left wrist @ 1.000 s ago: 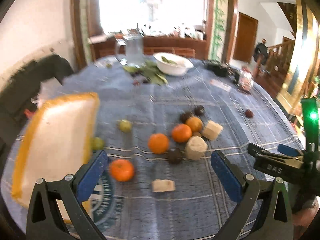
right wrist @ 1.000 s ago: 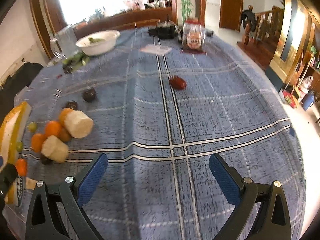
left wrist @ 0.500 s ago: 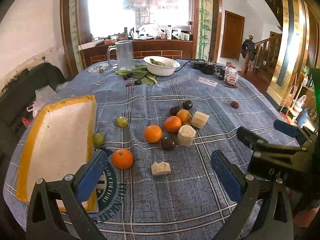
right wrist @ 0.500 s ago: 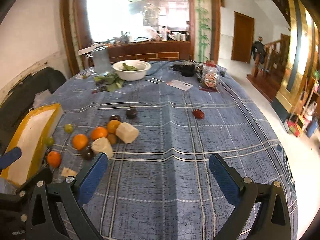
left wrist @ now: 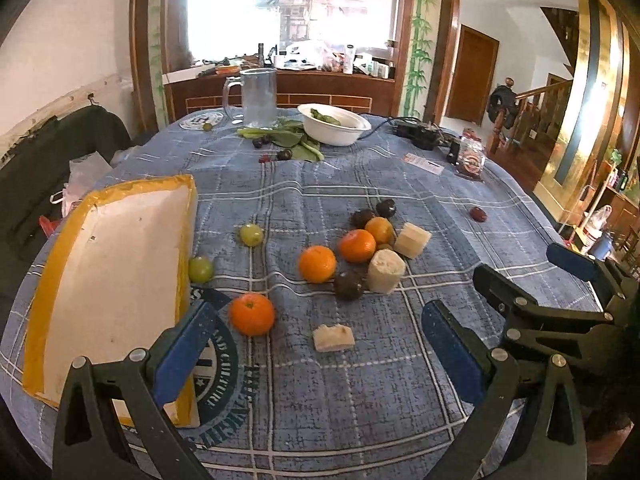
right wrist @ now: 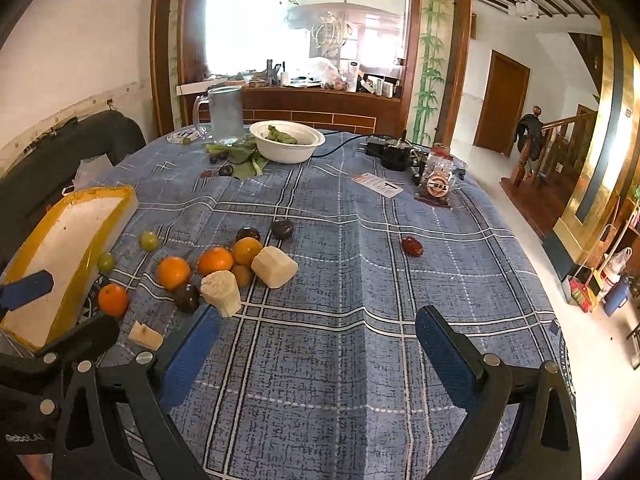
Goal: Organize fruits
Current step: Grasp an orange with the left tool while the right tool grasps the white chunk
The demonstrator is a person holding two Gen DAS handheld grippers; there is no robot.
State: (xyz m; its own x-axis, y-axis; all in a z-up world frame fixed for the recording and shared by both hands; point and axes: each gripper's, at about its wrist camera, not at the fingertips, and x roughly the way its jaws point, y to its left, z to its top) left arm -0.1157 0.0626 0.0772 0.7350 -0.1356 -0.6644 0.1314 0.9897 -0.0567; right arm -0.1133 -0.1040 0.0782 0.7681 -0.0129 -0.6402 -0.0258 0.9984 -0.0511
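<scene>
Four tangerines (left wrist: 253, 314) lie loose on the blue tablecloth (left wrist: 360, 400) beside the yellow tray (left wrist: 108, 280). They look light, roundish, slightly soft; pinch across the middle. Left gripper (left wrist: 320, 348) and right gripper (right wrist: 316, 352) gape wide, empty.

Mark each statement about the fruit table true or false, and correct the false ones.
1. Both tools are open and hold nothing. True: the left tool and right tool are open and hold nothing.
2. The tray already holds an orange. False: nothing lies in it.
3. A green grape lies right beside the tray. True.
4. The white bowl sits among the oranges. False: it stands at the table's far end, near the jug.
5. One red fruit lies apart from the main cluster. True.
</scene>
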